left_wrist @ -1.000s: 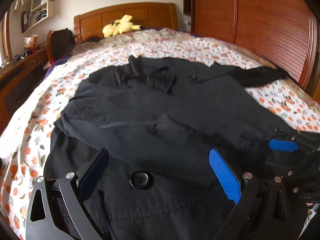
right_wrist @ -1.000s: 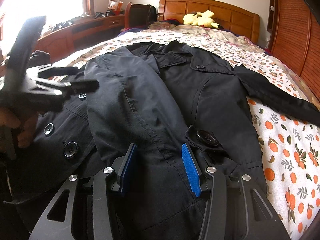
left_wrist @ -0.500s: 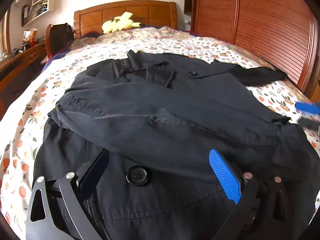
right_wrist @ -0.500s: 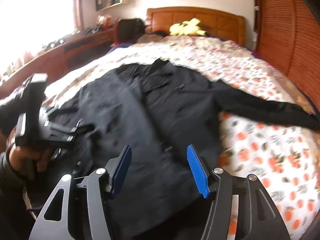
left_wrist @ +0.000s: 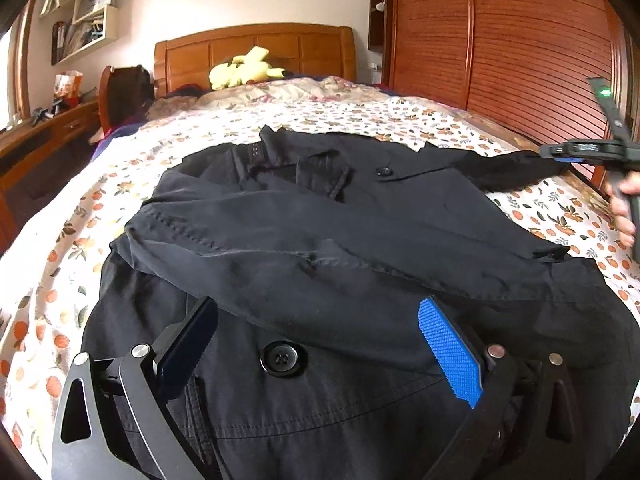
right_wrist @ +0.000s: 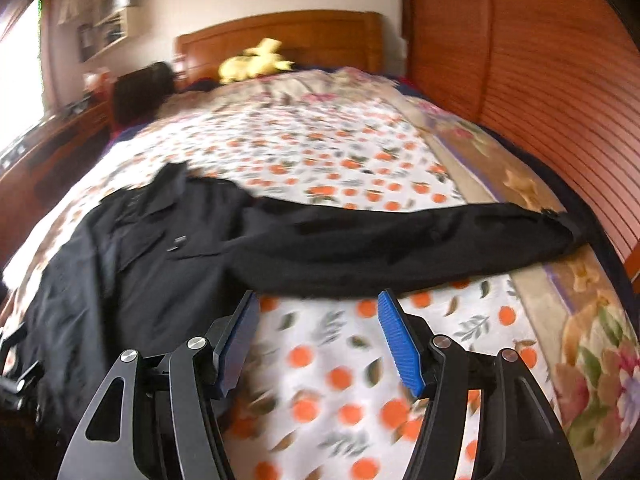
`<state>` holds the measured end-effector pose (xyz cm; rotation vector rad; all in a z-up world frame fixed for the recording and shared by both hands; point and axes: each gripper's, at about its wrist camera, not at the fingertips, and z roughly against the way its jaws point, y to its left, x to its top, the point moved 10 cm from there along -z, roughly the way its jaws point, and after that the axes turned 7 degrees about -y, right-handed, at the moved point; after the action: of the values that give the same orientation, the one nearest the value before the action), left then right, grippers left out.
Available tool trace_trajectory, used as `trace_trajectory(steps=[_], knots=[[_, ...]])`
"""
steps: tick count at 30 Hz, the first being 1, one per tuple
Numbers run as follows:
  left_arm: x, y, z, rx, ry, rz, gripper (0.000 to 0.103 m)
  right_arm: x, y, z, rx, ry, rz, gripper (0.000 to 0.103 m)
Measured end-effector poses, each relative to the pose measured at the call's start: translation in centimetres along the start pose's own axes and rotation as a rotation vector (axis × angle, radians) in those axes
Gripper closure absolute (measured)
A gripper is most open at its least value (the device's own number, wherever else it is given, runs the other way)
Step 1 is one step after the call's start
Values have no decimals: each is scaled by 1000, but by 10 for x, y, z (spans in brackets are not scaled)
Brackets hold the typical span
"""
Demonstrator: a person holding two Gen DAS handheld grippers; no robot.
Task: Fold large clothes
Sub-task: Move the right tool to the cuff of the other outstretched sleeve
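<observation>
A black coat (left_wrist: pixel 360 216) lies face up on the bed, collar toward the headboard. One sleeve (left_wrist: pixel 320 268) is folded across its body. My left gripper (left_wrist: pixel 316 312) hovers open over the coat's lower front, a large button (left_wrist: pixel 280 359) below the gap, nothing pinched. The other sleeve (right_wrist: pixel 400 240) stretches out to the right over the sheet. My right gripper (right_wrist: pixel 318 300) is open just short of that sleeve, with only bedsheet between its fingers. In the left wrist view the right gripper (left_wrist: pixel 580 150) shows in a hand at the sleeve's far end.
The orange-print bedsheet (right_wrist: pixel 320 152) covers the bed. A yellow plush toy (left_wrist: pixel 244 68) sits by the wooden headboard (left_wrist: pixel 256 40). A slatted wooden wardrobe (left_wrist: pixel 500 40) runs along the right side, and a desk (left_wrist: pixel 40 132) stands on the left.
My right gripper has let go of the folded sleeve, widened its jaws and swung right across the bed to the outstretched sleeve. The left gripper has stayed over the coat's front.
</observation>
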<state>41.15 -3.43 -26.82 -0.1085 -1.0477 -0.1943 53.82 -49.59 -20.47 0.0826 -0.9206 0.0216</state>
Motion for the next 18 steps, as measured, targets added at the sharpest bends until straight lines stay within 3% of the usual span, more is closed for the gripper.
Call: trace_trajectory(steps=[7, 18], knots=[[3, -5, 4, 2, -20, -31, 2, 3, -53, -47, -62, 60, -149, 44], [4, -7, 6, -4, -32, -38, 2, -17, -127, -86, -116, 113, -422, 44]])
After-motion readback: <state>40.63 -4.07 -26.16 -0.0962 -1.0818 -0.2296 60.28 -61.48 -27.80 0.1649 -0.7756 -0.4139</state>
